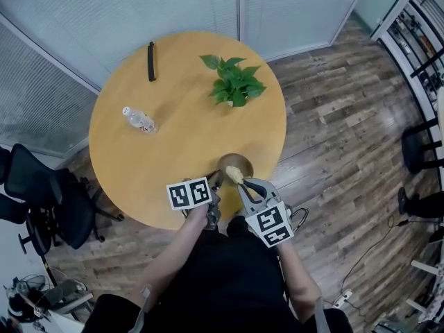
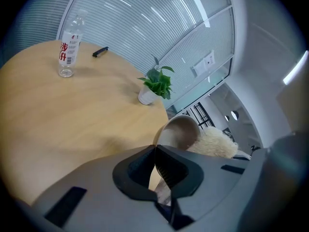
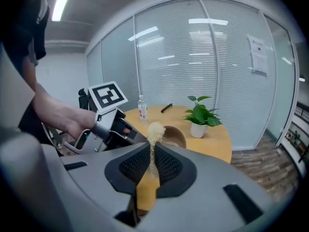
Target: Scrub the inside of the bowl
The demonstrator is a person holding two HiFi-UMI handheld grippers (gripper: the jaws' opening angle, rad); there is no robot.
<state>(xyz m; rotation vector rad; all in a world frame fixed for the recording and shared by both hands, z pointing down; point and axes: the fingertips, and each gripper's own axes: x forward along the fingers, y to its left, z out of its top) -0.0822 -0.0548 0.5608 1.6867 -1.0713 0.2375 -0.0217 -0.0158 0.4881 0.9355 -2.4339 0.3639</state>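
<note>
A brown bowl [image 1: 244, 161] is at the near edge of the round wooden table [image 1: 173, 158]. My left gripper [image 1: 216, 182] is shut on its rim, and in the left gripper view the bowl [image 2: 181, 132] is tilted with its opening turned to the right, towards the scrubber. My right gripper [image 1: 243, 184] is shut on a pale yellow fibrous scrubber [image 1: 234, 175]. In the right gripper view the scrubber [image 3: 155, 131] sticks up between the jaws, just in front of the bowl [image 3: 176, 137]. The left gripper view shows the scrubber [image 2: 215, 143] beside the bowl's mouth.
A potted green plant [image 1: 234, 82] stands at the table's far right. A clear water bottle [image 1: 139, 120] lies left of centre, and a black pen [image 1: 150, 61] lies at the far edge. A black office chair [image 1: 41, 193] stands left of the table.
</note>
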